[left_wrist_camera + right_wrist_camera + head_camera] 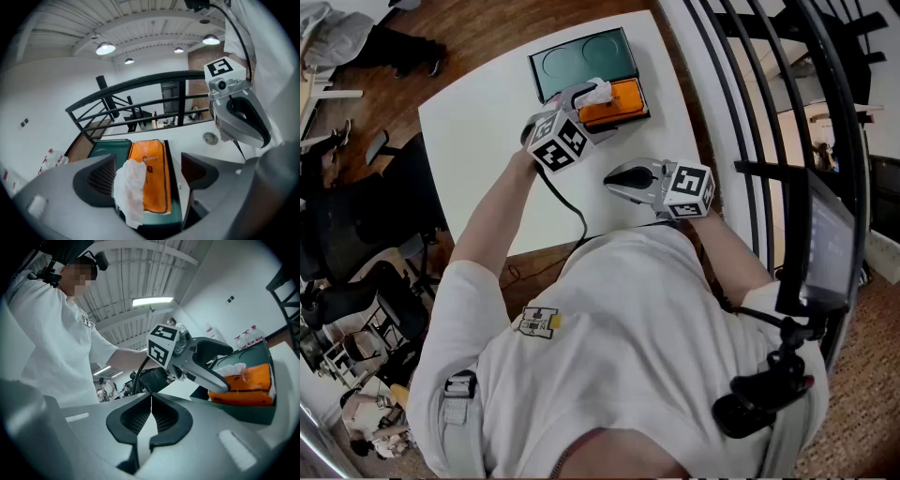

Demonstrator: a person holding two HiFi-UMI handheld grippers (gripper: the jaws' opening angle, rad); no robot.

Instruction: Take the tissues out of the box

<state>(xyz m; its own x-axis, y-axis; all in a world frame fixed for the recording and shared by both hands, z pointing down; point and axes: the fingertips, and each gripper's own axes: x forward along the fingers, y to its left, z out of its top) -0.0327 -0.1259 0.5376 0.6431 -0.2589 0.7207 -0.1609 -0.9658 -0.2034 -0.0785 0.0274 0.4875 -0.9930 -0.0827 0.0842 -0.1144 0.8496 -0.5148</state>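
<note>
White desk (487, 141), green tray (105, 147) holding orange box (152, 183); crumpled white tissue (129, 187) poking out between spread fingers of left gripper (150, 171); right gripper (151, 416) fingers pressed together.

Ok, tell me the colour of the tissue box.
The tissue box is orange; the left gripper view shows it best.
</note>
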